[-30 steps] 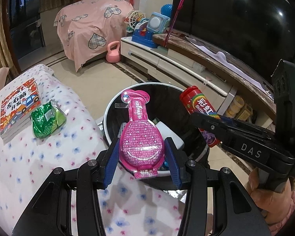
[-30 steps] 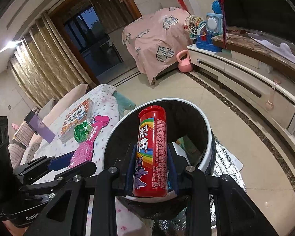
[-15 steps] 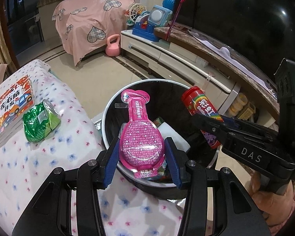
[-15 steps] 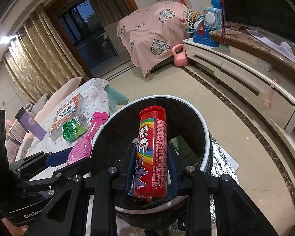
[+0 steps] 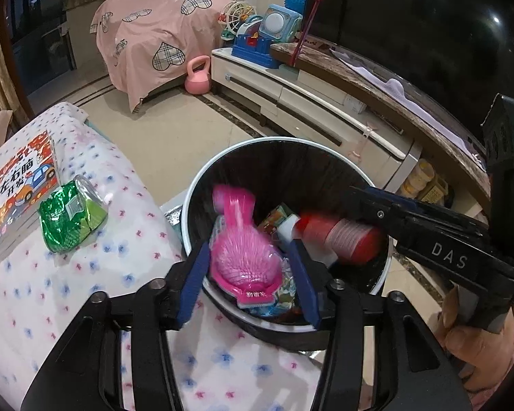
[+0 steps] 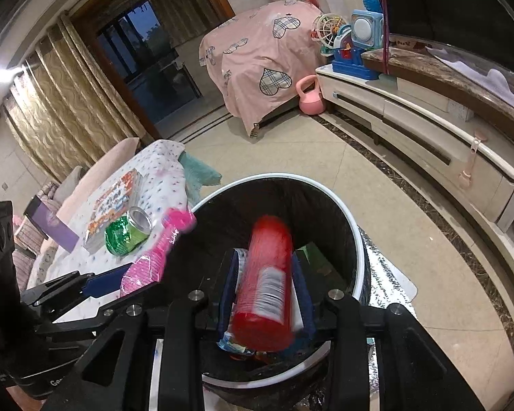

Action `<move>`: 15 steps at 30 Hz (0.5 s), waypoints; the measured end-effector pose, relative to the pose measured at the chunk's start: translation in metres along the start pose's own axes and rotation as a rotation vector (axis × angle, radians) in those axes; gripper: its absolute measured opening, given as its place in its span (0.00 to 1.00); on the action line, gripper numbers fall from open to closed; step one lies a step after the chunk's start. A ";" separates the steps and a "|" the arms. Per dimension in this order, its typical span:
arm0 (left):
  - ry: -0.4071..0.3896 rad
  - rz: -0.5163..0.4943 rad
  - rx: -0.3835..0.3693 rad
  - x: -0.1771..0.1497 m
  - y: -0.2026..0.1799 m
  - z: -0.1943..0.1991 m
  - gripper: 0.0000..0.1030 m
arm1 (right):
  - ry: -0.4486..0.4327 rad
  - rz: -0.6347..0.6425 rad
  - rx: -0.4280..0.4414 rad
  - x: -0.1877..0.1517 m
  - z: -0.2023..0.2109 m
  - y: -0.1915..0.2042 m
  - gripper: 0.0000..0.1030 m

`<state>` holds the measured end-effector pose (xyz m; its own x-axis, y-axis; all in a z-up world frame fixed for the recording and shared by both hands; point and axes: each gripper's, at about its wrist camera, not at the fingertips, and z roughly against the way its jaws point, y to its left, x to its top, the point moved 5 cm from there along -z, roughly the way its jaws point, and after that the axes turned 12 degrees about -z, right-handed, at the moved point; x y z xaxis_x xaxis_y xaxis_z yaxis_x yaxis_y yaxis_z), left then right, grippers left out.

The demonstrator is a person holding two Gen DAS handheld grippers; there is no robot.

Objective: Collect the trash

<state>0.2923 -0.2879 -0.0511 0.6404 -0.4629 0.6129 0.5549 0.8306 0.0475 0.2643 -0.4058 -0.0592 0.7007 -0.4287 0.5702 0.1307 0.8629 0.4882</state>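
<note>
A black trash bin with a white rim (image 5: 325, 145) (image 6: 358, 233) stands beside the table. My left gripper (image 5: 248, 284) is open over the bin; the pink pouch (image 5: 243, 257) is blurred and dropping between its fingers. It also shows in the right wrist view (image 6: 154, 257). My right gripper (image 6: 265, 301) is open over the bin; the red candy tube (image 6: 267, 284) is blurred and falling between its fingers, also in the left wrist view (image 5: 339, 236). A crushed green can (image 5: 70, 217) (image 6: 126, 233) lies on the table.
A picture book (image 5: 20, 185) lies on the floral tablecloth (image 5: 68, 291) left of the bin. A TV cabinet (image 5: 308, 102) with toys runs along the right. A pink kettlebell (image 5: 198, 75) and a pink covered piece of furniture (image 5: 154, 34) stand on the floor beyond.
Both grippers have opened over the bin. The pink pouch and the red tube have slipped from the fingers and are falling into the bin.
</note>
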 end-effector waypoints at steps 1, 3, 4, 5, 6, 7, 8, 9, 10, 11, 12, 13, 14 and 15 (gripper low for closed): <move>-0.003 0.011 0.004 -0.002 0.002 0.002 0.59 | 0.000 -0.005 0.001 0.000 0.000 -0.001 0.37; -0.013 0.023 -0.002 -0.004 0.005 0.006 0.59 | -0.003 -0.010 0.002 -0.001 0.002 -0.002 0.43; -0.016 0.026 -0.004 -0.006 0.007 0.008 0.59 | -0.004 -0.013 0.005 -0.001 0.003 -0.002 0.43; -0.021 0.035 -0.001 -0.009 0.009 0.012 0.60 | -0.006 -0.017 0.008 -0.003 0.005 -0.002 0.43; -0.027 0.045 0.001 -0.012 0.011 0.016 0.60 | -0.010 -0.019 0.010 -0.004 0.008 -0.001 0.44; -0.034 0.053 0.001 -0.015 0.012 0.019 0.61 | -0.014 -0.021 0.013 -0.005 0.010 0.000 0.46; -0.042 0.069 0.002 -0.019 0.014 0.023 0.62 | -0.017 -0.024 0.019 -0.007 0.013 0.001 0.50; -0.051 0.088 0.010 -0.024 0.016 0.029 0.65 | -0.021 -0.027 0.025 -0.009 0.017 0.002 0.54; -0.065 0.108 0.019 -0.030 0.020 0.035 0.68 | -0.027 -0.028 0.029 -0.011 0.020 0.004 0.56; -0.090 0.127 0.025 -0.037 0.023 0.043 0.70 | -0.036 -0.030 0.038 -0.015 0.026 0.006 0.62; -0.107 0.135 0.032 -0.043 0.024 0.050 0.73 | -0.042 -0.033 0.045 -0.018 0.029 0.008 0.70; -0.120 0.143 0.045 -0.050 0.025 0.056 0.75 | -0.051 -0.034 0.051 -0.022 0.034 0.010 0.74; -0.133 0.151 0.058 -0.057 0.025 0.063 0.75 | -0.063 -0.034 0.058 -0.027 0.039 0.013 0.79; -0.141 0.160 0.063 -0.065 0.026 0.069 0.75 | -0.074 -0.034 0.063 -0.033 0.044 0.016 0.82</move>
<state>0.2282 -0.2147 -0.0354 0.6350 -0.2792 0.7203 0.4145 0.9100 -0.0126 0.2121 -0.3895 -0.0412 0.6427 -0.4779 0.5988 0.1070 0.8300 0.5475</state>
